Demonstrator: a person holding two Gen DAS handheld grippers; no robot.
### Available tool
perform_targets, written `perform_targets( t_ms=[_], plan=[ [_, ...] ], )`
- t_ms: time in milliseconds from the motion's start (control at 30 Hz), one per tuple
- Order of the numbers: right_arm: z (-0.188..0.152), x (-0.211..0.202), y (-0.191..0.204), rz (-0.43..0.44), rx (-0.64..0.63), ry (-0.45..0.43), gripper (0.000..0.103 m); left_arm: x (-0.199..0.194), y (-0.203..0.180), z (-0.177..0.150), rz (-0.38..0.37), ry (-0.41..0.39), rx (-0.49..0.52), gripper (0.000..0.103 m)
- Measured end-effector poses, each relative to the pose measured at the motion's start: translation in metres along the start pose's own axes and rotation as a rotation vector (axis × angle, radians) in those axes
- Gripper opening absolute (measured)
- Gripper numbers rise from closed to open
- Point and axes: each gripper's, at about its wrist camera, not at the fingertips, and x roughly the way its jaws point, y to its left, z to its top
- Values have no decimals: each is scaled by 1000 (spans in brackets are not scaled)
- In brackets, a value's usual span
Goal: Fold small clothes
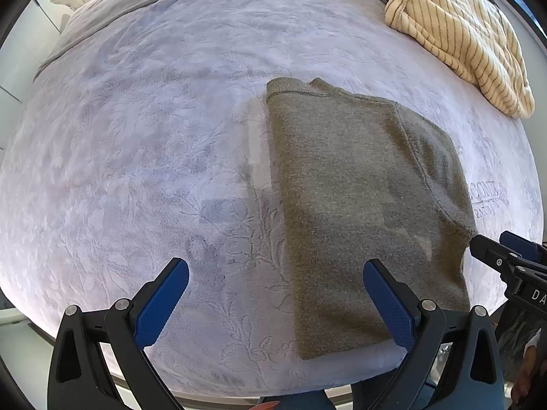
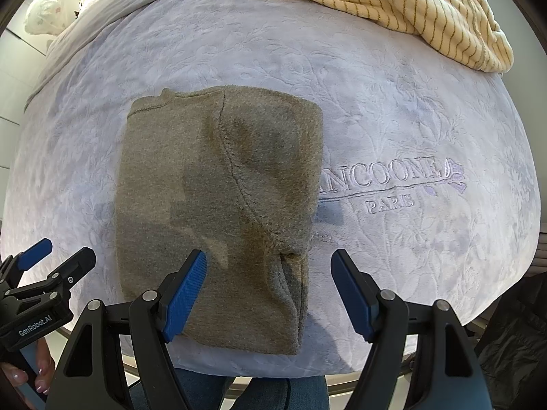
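Lavender embossed bedspread (image 2: 393,109) fills our view, a striped cream garment (image 2: 403,3) heaped far beyond both grippers. We hold the left gripper (image 1: 275,282) and right gripper (image 2: 268,273) with jaws wide, empty. Between and ahead of them lies the folded olive sweater (image 2: 212,188).

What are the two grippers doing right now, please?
Left gripper: open, holding nothing, above the folded olive garment.
Right gripper: open, holding nothing.
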Motion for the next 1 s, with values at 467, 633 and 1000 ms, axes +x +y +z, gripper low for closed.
perform_targets(
  t_ms=[467,633,1000],
  plan=[
    [1,1,1,1,1,1,78,1,0,1,17,-2,11,102],
    [0,2,4,1,-2,4,78,3,1,2,25,-4,8,102],
    [0,3,5,-1,-4,7,78,3,2,4,47,-10,19,102]
  ],
)
